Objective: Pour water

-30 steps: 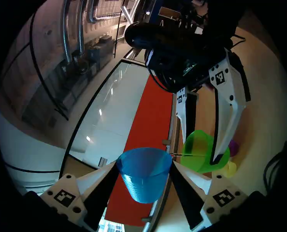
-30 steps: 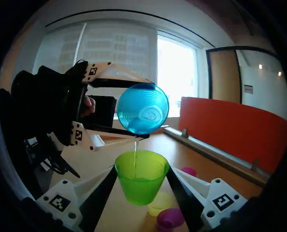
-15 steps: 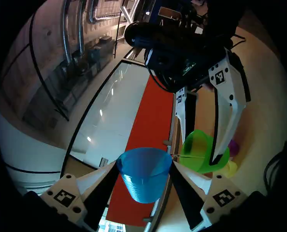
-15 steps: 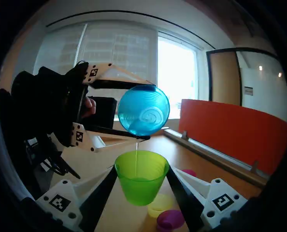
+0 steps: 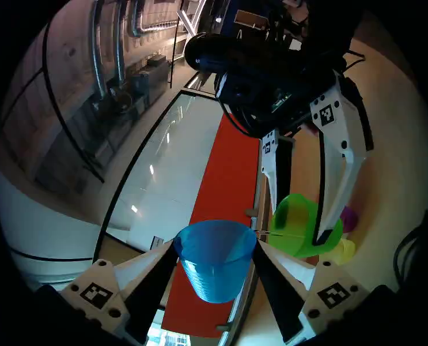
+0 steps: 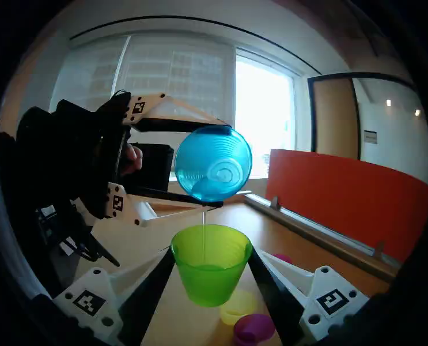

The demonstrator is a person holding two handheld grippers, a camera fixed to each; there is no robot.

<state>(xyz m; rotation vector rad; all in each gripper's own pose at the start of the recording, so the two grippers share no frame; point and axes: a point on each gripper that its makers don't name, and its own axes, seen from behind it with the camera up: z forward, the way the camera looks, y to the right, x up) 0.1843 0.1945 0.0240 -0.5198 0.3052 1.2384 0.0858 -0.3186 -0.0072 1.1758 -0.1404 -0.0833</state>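
Note:
My left gripper [image 5: 214, 271] is shut on a blue translucent cup [image 5: 215, 265], held tipped on its side. In the right gripper view that blue cup [image 6: 213, 164] hangs above a green cup [image 6: 211, 262], and a thin stream of water [image 6: 203, 233] falls from its rim into the green cup, which has water in its bottom. My right gripper [image 6: 211, 277] is shut on the green cup and holds it upright. In the left gripper view the green cup [image 5: 297, 225] sits between the right gripper's white fingers [image 5: 340, 155].
A wooden table [image 6: 306, 242] lies below, with a yellow cup [image 6: 237, 304], a purple cup [image 6: 253, 328] and a pink one [image 6: 281, 258] on it. An orange partition [image 6: 352, 196] runs along the table's far edge. Bright windows [image 6: 260, 115] stand behind. A hand [image 6: 130, 158] holds the left gripper.
The stream of water has thinned slightly and the blue cup has tipped a touch further. Both grippers stay almost where they were.

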